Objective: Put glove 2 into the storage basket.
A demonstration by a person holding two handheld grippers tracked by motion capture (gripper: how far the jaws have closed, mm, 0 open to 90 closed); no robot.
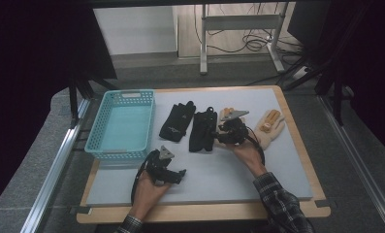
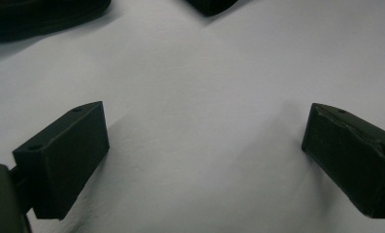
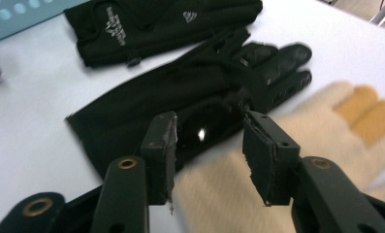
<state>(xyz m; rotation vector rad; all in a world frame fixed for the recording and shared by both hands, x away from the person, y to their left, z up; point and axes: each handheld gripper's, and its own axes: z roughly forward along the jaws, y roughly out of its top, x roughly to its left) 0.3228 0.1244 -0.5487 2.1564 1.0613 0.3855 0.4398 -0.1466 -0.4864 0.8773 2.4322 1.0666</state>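
Two black gloves lie side by side on the white mat, one (image 1: pixel 177 120) nearer the basket and one (image 1: pixel 202 128) to its right. A cream glove with orange fingertips (image 1: pixel 270 125) lies at the right, and a second cream glove (image 1: pixel 227 114) is partly hidden under my right gripper (image 1: pixel 219 136). In the right gripper view that gripper (image 3: pixel 209 145) is open, its jaws straddling the spot where the black glove's (image 3: pixel 180 97) edge meets the cream glove (image 3: pixel 326 126). My left gripper (image 1: pixel 181 173) is wide open low over bare mat (image 2: pixel 204 150), with nothing between its jaws.
A teal plastic basket (image 1: pixel 122 124) stands empty at the mat's left side. The mat (image 1: pixel 214 179) lies on a wooden table (image 1: pixel 200 213). Black frame posts and a metal rail (image 1: pixel 59 160) run along the table's left; a white desk's legs and cables stand beyond the far edge.
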